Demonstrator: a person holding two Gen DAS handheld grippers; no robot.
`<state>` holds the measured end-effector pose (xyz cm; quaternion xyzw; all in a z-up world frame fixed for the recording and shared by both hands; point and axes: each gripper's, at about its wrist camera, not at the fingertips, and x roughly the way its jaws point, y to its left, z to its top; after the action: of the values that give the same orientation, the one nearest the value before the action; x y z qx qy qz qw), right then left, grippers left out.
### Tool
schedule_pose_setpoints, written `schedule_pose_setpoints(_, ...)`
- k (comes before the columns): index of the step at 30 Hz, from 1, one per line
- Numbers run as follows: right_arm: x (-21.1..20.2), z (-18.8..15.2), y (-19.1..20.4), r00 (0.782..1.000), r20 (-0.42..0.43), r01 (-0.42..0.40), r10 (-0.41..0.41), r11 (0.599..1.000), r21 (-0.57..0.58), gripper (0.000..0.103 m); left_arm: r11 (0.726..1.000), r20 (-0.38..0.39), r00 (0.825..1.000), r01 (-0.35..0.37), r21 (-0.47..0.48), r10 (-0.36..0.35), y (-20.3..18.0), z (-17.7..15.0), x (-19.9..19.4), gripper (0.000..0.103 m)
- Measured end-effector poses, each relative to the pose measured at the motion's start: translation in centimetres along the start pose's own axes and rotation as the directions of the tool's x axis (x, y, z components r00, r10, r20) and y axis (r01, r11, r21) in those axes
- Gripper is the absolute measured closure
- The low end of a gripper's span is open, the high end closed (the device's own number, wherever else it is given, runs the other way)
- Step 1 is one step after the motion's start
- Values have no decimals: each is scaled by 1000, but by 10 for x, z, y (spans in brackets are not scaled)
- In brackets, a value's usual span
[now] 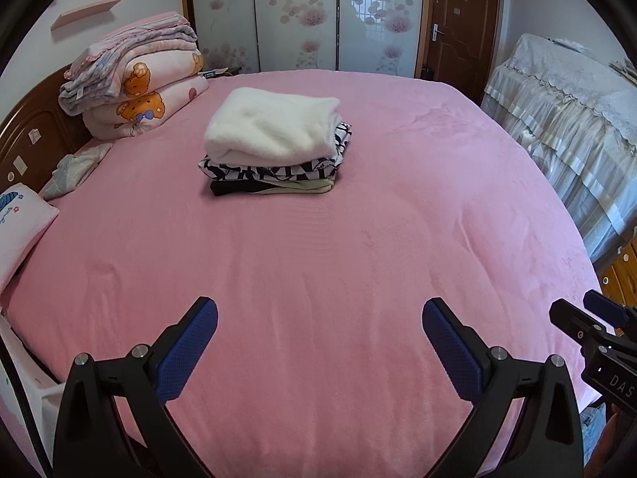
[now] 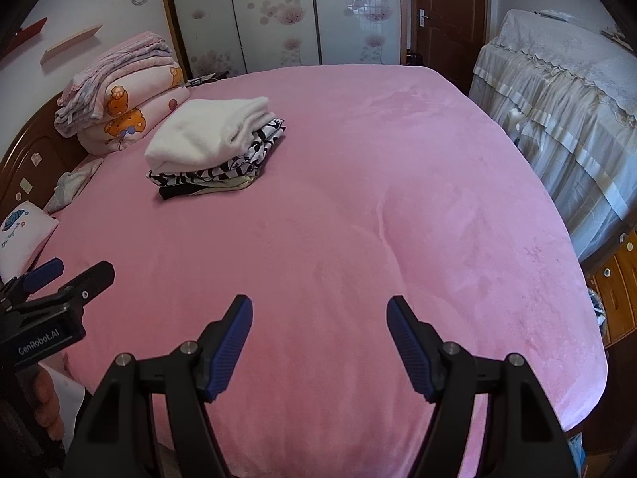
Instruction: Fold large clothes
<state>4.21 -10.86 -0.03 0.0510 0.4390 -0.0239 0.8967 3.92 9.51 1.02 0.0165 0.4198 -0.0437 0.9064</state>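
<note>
A stack of folded clothes lies on the pink bed (image 1: 318, 279), towards its far middle. A white fluffy garment (image 1: 270, 123) lies on top, over a black-and-white patterned one (image 1: 274, 169) and a dark and cream one (image 1: 270, 188). In the right wrist view the stack (image 2: 211, 143) sits at the far left. My left gripper (image 1: 320, 318) is open and empty above the near part of the bed. My right gripper (image 2: 319, 318) is open and empty too. Each gripper shows at the edge of the other's view: the right one (image 1: 589, 318) and the left one (image 2: 67, 275).
Folded pink quilts (image 1: 135, 83) and a pillow (image 1: 20, 219) lie by the wooden headboard (image 1: 32, 131) at the left. A cloth-covered piece of furniture (image 1: 565, 119) stands to the right of the bed. Wardrobe doors (image 1: 298, 16) and a wooden door (image 1: 462, 16) are beyond.
</note>
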Motion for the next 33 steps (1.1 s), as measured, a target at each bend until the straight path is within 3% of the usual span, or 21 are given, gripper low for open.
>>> schedule_pose_setpoints(5,-8,-13,-3,999,-12,-44,45,997,58,33,1000,-25,999,21,-9,-21,-8,-7,-6,1)
schedule_pose_setpoints(15,-23,-24,7,999,32,-42,41,999,22,33,997,-74,995,67,-31,-70,-17,-17,-12,1)
schedule_pose_setpoints(33,-19,-23,8,997,33,-63,63,998,22,32,999,-82,996,25,-22,-26,-18,-18,-13,1)
